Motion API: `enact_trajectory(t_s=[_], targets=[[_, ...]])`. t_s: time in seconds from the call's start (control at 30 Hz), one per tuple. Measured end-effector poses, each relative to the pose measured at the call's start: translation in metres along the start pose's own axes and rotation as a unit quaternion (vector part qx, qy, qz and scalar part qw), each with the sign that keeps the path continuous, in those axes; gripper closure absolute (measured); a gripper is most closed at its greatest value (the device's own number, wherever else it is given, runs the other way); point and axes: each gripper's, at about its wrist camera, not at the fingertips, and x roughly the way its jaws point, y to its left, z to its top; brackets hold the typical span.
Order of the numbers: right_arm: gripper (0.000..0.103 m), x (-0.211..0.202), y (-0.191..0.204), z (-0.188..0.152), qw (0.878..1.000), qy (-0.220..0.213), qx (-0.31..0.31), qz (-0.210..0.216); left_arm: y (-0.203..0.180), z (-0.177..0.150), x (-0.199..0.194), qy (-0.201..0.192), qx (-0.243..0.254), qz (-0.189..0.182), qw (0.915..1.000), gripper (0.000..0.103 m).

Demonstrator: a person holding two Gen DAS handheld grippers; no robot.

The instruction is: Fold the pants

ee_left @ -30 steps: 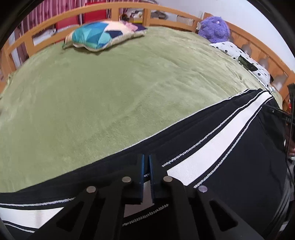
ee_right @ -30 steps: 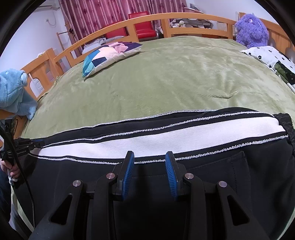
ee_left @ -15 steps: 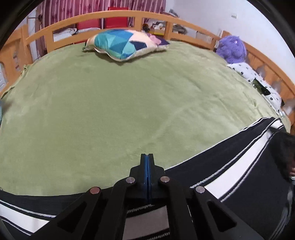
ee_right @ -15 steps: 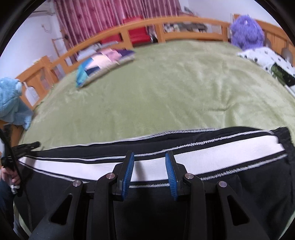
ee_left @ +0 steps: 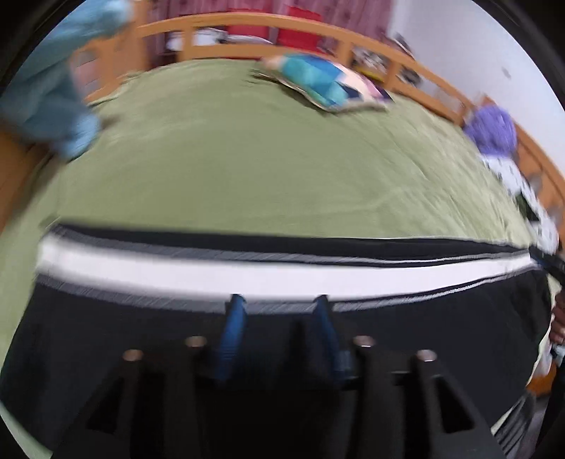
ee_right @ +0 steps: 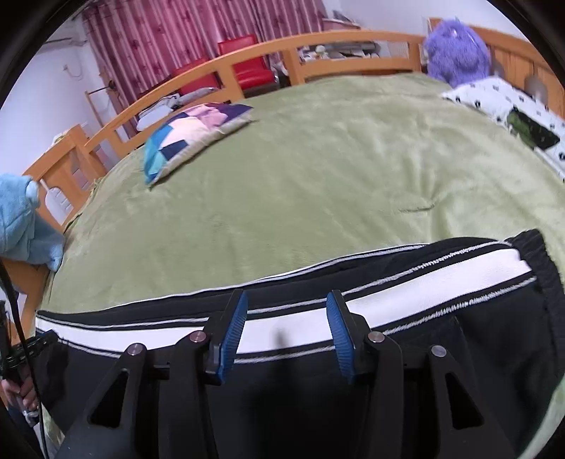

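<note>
Green fuzzy blanket (ee_right: 317, 183) covers a big bed with a wooden rail (ee_right: 268, 53) around it. Red striped curtains (ee_right: 197, 31) hang behind. Far back on the blanket lies a patchwork pillow (ee_right: 194, 137). A purple plush toy (ee_right: 455, 46) sits in the far corner beside a white spotted cloth (ee_right: 501, 99), and a blue plush toy (ee_right: 21, 219) sits at the left edge.

Black track pants (ee_right: 476, 353) lie flat across the near side of the bed, with a wide white stripe (ee_right: 406, 293) and thin white lines running down their length. The waistband end is on the right in the right wrist view.

Both tongs are wide open and hold nothing. The left gripper (ee_left: 279, 335) hovers over the black cloth just below the stripe, though this view is blurry. The right gripper (ee_right: 286, 328) hovers over the stripe too.

I think the pants are light, soft and floppy. They look smooth and maybe a bit slippery, so they could slide out of a weak pinch. They will bend anywhere and will not break. A good place to grab is the thick edge, such as the waistband or the leg hem, pinching all the layers together. Grabbing in the flat middle would be harder.
</note>
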Motion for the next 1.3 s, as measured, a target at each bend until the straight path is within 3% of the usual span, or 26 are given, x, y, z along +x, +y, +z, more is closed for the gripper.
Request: enact_trajectory(t_s=[0.13,0.27,0.43,0.73,0.93,1.1,1.2,1.3], targets=[[0.055,-0.019,0.037,-0.012,1.0,0.007,-0.002,0.001,0.053,-0.029,-0.039,-0.022,-0.065,0.019,0.9975,0.054],[0.055,-0.029,0.075,-0.029,1.0,0.019,-0.014,0.004,0.102,-0.056,-0.06,-0.024,-0.134,0.045,0.9897,0.054],[0.055,-0.035,0.12,-0.058,0.999,0.029,-0.036,-0.016,0.137,-0.074,-0.067,-0.022,-0.156,0.067,0.9853,0.054],[0.055,-0.036,0.16,-0.099,0.996,0.069,-0.047,-0.007,0.153,-0.082,-0.055,-0.027,-0.157,0.063,0.9852,0.054],[0.055,-0.028,0.167,-0.109,0.995,0.085,-0.047,-0.009,0.164,-0.098,-0.073,-0.042,-0.175,0.037,0.983,0.054],[0.055,-0.018,0.169,-0.112,0.994,0.097,-0.049,-0.006,0.172,-0.109,-0.086,-0.07,-0.202,0.02,0.9767,0.06],[0.055,-0.015,0.168,-0.115,0.994,0.101,-0.048,-0.002,0.175,-0.107,-0.077,-0.061,-0.207,0.027,0.9761,0.06],[0.055,-0.01,0.168,-0.118,0.993,0.108,-0.049,-0.006,0.186,-0.106,-0.071,-0.063,-0.239,0.014,0.9688,0.062]])
